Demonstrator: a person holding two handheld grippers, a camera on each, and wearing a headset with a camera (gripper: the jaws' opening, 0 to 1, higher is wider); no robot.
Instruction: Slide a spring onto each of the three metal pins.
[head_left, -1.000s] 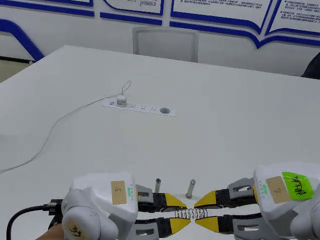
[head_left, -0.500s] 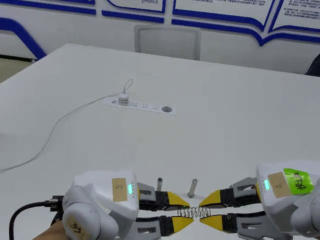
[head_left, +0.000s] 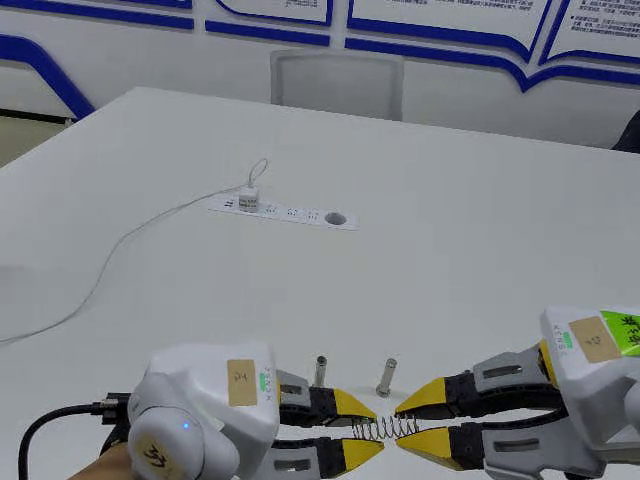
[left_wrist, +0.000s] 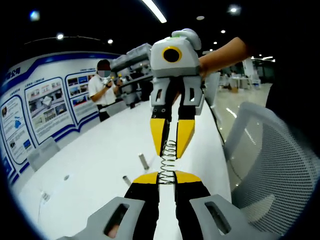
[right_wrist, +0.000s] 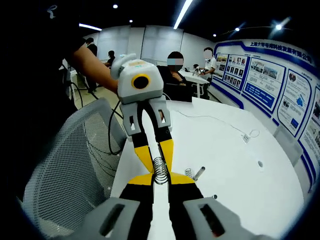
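Note:
A small metal spring (head_left: 387, 428) lies level between my two grippers, just above the white table (head_left: 420, 250). My left gripper (head_left: 372, 430) is shut on its left end and my right gripper (head_left: 400, 426) is shut on its right end. In the left gripper view the spring (left_wrist: 168, 160) runs from my own jaws up to the right gripper (left_wrist: 173, 146). The right gripper view has the spring (right_wrist: 160, 170) between my jaws and the left gripper (right_wrist: 158, 152). Two upright metal pins (head_left: 320, 368) (head_left: 387, 377) stand just behind the spring. They are also in the left gripper view (left_wrist: 143, 161) (left_wrist: 126, 179); one pin (right_wrist: 199, 173) is in the right gripper view.
A white power strip (head_left: 285, 213) with a small plug (head_left: 248, 200) and a thin cable (head_left: 120, 245) lies mid-table. A grey chair (head_left: 337, 85) stands at the far edge. A mesh chair (left_wrist: 270, 165) is beside the table, and people stand in the background.
The right gripper's body has swung a little to the right and up, while its tips stay on the spring. The left gripper and the spring have barely moved.

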